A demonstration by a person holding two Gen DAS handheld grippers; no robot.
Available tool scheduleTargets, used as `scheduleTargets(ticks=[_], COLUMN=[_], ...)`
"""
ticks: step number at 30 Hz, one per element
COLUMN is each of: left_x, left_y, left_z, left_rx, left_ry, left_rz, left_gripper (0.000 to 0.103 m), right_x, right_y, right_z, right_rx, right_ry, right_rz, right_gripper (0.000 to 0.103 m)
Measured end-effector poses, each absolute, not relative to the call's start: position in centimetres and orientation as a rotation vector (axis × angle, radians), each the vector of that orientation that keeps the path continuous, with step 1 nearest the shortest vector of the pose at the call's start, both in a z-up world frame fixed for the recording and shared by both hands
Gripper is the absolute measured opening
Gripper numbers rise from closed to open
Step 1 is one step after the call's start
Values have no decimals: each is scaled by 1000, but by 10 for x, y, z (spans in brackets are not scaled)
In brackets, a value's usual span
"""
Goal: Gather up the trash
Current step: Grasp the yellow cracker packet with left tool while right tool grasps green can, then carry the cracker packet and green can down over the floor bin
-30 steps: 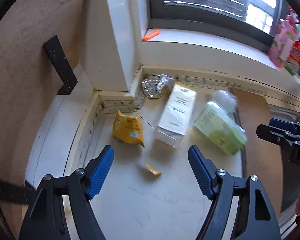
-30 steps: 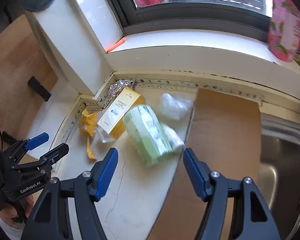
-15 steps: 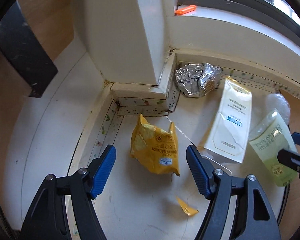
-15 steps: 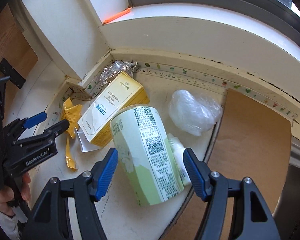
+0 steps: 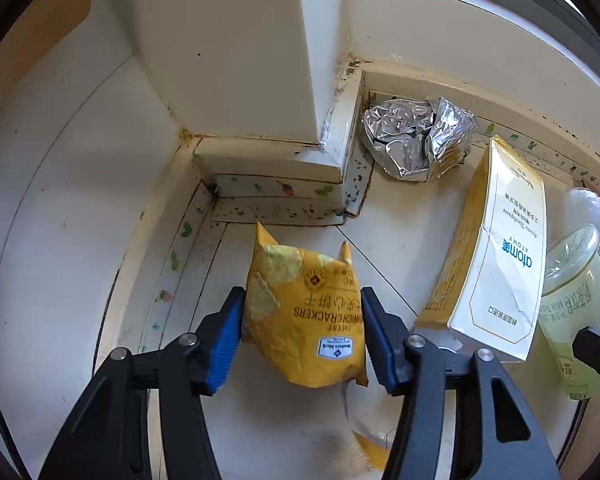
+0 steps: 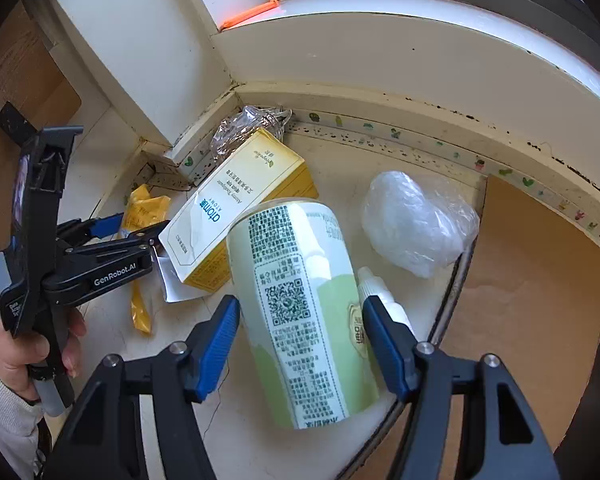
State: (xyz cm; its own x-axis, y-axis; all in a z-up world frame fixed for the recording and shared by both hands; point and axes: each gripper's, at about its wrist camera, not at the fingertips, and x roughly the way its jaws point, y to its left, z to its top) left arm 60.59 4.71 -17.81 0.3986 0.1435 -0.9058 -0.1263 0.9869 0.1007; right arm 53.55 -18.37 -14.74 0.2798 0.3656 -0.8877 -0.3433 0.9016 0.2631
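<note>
Left wrist: toothpaste box [image 5: 500, 256], foil wrapper [image 5: 416, 140] beside cracker bag [image 5: 308, 316]

Cracker packet [image 5: 306, 320] left of toothpaste box [image 5: 496, 256], apparently apart.

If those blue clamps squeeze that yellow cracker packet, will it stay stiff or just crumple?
The yellow cracker packet will probably crumple: it is thin, creased and torn open at the top. It looks nearly empty, so likely very light. The left gripper brackets it, so the film may buckle or slip.

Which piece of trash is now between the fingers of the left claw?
The yellow cracker bag. It sits between the left claw's blue pads; the toothpaste box and foil wrapper lie beyond.
</note>
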Motion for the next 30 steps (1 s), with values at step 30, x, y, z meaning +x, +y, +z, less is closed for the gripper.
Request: scheduleTargets(ticks=[30], left_x=[445], left_y=[-15], left_z=[-96], left_rx=[-34], left_ry=[1058], left_rz=[-79], left_gripper=[21], right_x=[421], right_y=[-197], right_z=[-96], right_rx=[136], right_ry=[1153], right_rz=[419], right_gripper=[61])
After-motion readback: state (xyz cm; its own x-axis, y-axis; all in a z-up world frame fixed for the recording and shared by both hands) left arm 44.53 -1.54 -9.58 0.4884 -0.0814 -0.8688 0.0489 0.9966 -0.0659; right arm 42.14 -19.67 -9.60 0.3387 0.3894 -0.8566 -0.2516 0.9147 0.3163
